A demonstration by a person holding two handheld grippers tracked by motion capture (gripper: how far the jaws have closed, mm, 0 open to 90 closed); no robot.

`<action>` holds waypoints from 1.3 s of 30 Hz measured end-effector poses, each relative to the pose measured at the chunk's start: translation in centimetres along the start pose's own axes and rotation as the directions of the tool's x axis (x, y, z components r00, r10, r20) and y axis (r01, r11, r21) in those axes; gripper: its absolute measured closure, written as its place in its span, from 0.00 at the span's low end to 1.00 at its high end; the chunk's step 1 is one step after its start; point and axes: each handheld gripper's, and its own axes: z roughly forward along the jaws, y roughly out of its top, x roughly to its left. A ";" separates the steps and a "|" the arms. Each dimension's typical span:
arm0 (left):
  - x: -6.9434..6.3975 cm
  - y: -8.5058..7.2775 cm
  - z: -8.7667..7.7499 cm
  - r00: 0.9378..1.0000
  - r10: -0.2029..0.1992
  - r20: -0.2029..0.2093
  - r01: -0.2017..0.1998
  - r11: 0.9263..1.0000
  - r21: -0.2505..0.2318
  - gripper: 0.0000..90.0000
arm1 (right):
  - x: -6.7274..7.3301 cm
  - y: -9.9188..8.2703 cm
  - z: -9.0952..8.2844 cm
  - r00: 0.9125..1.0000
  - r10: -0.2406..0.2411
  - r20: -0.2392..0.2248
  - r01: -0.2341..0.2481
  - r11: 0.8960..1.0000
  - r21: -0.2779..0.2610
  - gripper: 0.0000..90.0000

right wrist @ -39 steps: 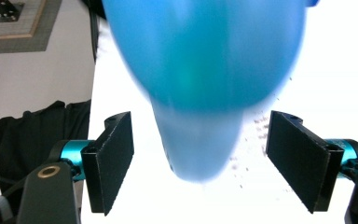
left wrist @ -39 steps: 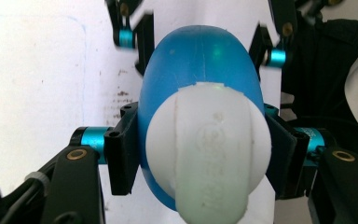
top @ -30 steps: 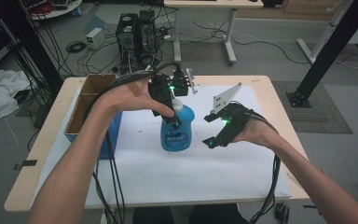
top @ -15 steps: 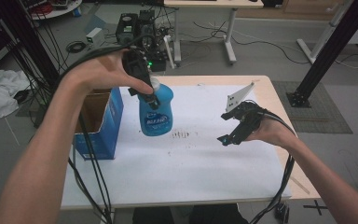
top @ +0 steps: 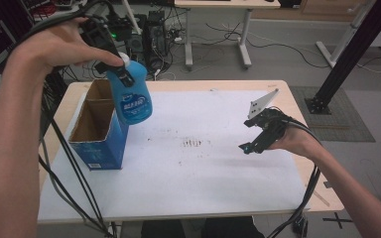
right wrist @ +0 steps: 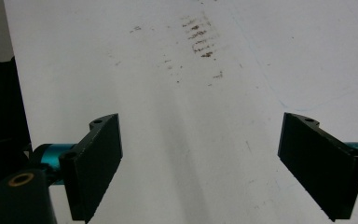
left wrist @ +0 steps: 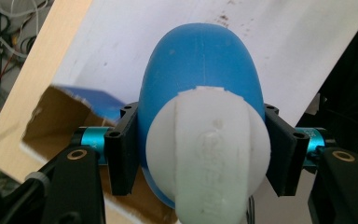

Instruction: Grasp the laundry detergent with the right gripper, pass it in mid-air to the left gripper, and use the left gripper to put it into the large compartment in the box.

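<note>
Now your left gripper (top: 121,74) pinches the bottle (top: 131,96), label unreadable, above the box (top: 99,131) rim; your right gripper (top: 252,144) gapes, apart.

White sheet (top: 203,168) bare mid-table; open carton (top: 98,130) blocks left edge.

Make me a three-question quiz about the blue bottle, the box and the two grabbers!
1. Where is the blue bottle?
A. flat on the table
B. in the air over the open cardboard box
C. on the floor

2. What colour is the bottle's cap?
A. white
B. red
C. green

3. How are the right gripper jaws?
A. shut on the bottle
B. shut on the box
C. open, nothing between them

Answers: 1 B, the left gripper holds it above the box. 2 A, the left gripper view shows a white cap. 3 C, the right gripper view shows wide jaws over bare white table cover.
</note>
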 end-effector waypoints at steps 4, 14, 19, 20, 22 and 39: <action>1.1 -0.9 -0.5 0.997 -0.074 -0.004 0.074 0.997 -0.010 0.43 | -0.1 0.0 -0.1 1.000 0.000 0.002 0.000 1.000 -0.001 0.14; 4.6 -4.8 -1.5 0.961 -0.261 -0.092 0.262 0.965 0.006 0.43 | -0.2 -0.7 0.1 1.000 0.014 0.014 -0.014 1.000 0.006 0.14; 5.7 -6.0 -1.2 0.939 -0.324 -0.118 0.329 0.944 0.021 0.43 | 0.0 -0.7 0.3 1.000 0.015 0.012 -0.015 1.000 0.004 0.14; 5.8 -6.2 -1.1 0.933 -0.340 -0.122 0.344 0.939 0.018 0.43 | 0.0 -0.8 0.4 1.000 0.013 0.012 -0.013 1.000 0.002 0.14; 6.1 -6.6 -0.8 0.928 -0.351 -0.124 0.357 0.934 0.025 0.42 | 0.0 -0.8 0.4 1.000 0.010 0.013 -0.010 1.000 0.004 0.14; 7.1 -8.5 4.9 0.924 -0.368 -0.100 0.377 0.922 0.090 0.42 | 0.3 -1.5 1.1 1.000 0.019 0.015 -0.019 1.000 0.019 0.14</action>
